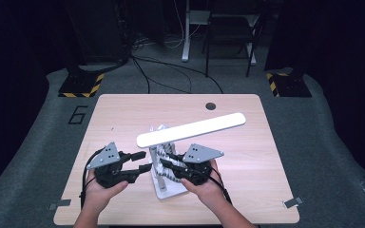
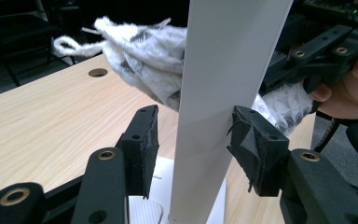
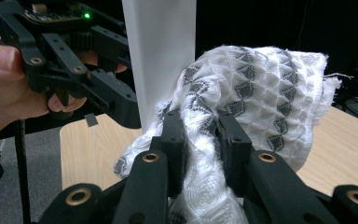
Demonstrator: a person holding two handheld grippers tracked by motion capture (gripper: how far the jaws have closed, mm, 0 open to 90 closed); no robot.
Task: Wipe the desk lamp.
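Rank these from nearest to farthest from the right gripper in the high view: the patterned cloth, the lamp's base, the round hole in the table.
1. patterned cloth: pinched in the right gripper.
2. lamp's base: just beside the gripper, at the table's near edge.
3. round hole: far side of the table.

Both tongs are matte black, built from chunky linked bars pinned with brass-ringed rivets, and here on the left tongs (image 2: 193,140) the two square jaw pads show small screw holes and a frayed, scuffed rubbery facing. From above, each one wears a grey three-cornered plate dotted with tiny holes, the left tongs (image 1: 142,161) and the right tongs (image 1: 167,160) both trailing a black cable back past the wrists. The forearms come in bare, no sleeves, and a small green light glows on a circuit board atop the left tongs (image 3: 116,105).
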